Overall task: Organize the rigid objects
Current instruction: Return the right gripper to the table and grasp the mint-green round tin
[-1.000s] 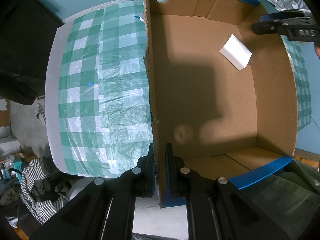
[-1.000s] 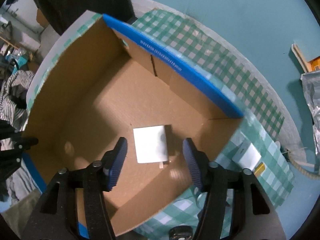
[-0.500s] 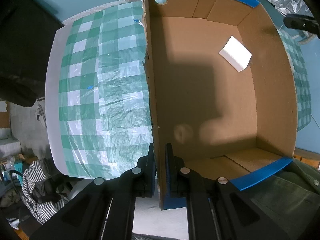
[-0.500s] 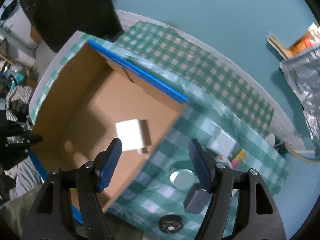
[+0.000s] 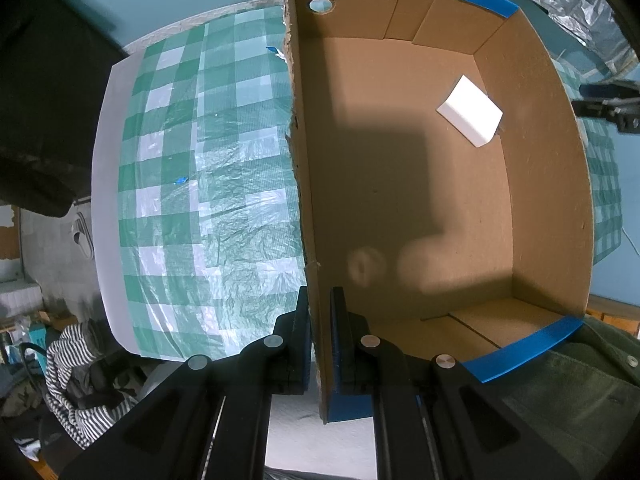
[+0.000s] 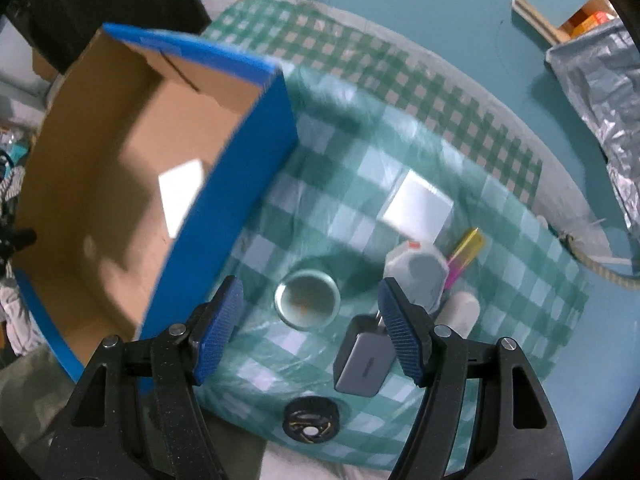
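Observation:
A cardboard box (image 5: pixel 540 184) with blue outer sides stands on the checked tablecloth; my left gripper (image 5: pixel 320 320) is shut on its left wall near the corner. A white flat block (image 5: pixel 470 116) lies on the box floor, also visible as the white block (image 6: pixel 182 196) in the right wrist view. My right gripper (image 6: pixel 310 316) hangs open over the cloth beside the box (image 6: pixel 224 184), empty, above a round glass lid (image 6: pixel 307 299). Near it lie a grey charger (image 6: pixel 362 358), a grey-white packet (image 6: pixel 418 276), a white square (image 6: pixel 418 206), a yellow-pink stick (image 6: pixel 466 252) and a black round cap (image 6: pixel 311 420).
The green checked cloth (image 5: pixel 200 184) covers a table with its white edge (image 5: pixel 104 200) to the left. Striped clothing (image 5: pixel 76 384) lies below the table. A silver foil bag (image 6: pixel 600 88) stands at the far right. A rope (image 6: pixel 600 272) runs past the table's right edge.
My right gripper moved out of the box and across to the loose items on the cloth, with its jaws a little wider. The left gripper and the box stayed put.

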`<state>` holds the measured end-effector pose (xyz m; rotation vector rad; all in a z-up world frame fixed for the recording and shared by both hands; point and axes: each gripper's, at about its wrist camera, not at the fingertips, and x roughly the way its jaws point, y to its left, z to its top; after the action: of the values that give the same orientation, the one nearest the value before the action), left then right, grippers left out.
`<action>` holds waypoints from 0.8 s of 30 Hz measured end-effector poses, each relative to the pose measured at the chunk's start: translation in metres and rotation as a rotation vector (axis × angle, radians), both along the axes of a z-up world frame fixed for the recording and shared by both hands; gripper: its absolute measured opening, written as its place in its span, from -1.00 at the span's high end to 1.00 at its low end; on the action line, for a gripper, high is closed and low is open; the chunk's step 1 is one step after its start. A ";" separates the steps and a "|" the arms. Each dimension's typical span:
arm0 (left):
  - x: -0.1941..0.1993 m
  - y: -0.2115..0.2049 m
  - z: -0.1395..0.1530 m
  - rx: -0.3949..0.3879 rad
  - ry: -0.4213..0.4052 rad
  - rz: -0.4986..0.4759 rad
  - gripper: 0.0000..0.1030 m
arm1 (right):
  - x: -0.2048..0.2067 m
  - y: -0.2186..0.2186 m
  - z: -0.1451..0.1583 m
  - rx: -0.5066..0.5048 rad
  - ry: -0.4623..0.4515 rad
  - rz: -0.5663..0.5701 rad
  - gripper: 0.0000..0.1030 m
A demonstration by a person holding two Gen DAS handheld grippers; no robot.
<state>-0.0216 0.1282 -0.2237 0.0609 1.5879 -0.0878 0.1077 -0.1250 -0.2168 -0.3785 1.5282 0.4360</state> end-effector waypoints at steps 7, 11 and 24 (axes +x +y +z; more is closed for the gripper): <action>-0.001 -0.001 0.000 0.003 0.005 0.004 0.84 | -0.006 -0.008 -0.032 -0.020 0.037 0.004 -0.37; -0.002 0.000 0.000 0.001 0.005 0.006 0.84 | -0.006 -0.010 -0.045 -0.021 0.051 -0.009 -0.37; -0.003 0.000 0.000 0.002 0.008 0.005 0.84 | -0.009 -0.010 -0.060 0.011 0.045 -0.023 0.11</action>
<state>-0.0249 0.1285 -0.2241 0.0586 1.5957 -0.0830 0.0983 -0.1351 -0.2768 -0.3435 1.5722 0.4374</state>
